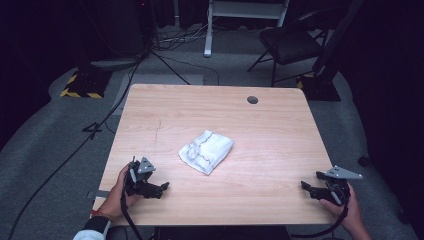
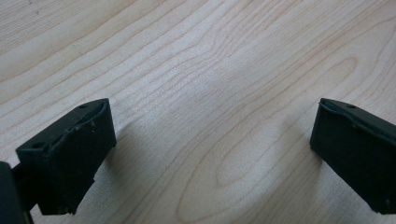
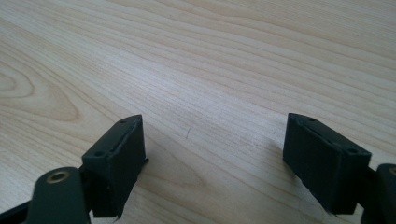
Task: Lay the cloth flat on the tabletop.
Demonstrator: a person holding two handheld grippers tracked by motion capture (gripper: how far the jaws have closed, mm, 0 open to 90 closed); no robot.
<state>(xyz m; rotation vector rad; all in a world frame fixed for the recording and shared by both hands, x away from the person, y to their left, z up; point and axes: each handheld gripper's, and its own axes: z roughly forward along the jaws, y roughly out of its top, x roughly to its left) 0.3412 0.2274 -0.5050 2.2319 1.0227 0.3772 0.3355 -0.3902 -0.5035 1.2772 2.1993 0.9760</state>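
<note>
Between your left gripper (image 1: 162, 188) and right gripper (image 1: 305, 186) the table (image 1: 270, 130) lies bare, so you can pass freely. Only the cloth (image 1: 206, 151) sits mid-table, well apart from both. Bare wood lies between each pair of jaws.

claws (image 1: 162, 189) black | grey plates | black cables | sleeve (image 1: 92, 227) maybe white-cuffed

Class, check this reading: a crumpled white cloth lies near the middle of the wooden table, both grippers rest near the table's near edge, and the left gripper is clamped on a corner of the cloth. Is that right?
Not quite. The left gripper holds nothing: its jaws stand open over bare table, well apart from the white cloth, as the high view and the left gripper view show. The rest stands: the right gripper also sits near the near edge.
</note>
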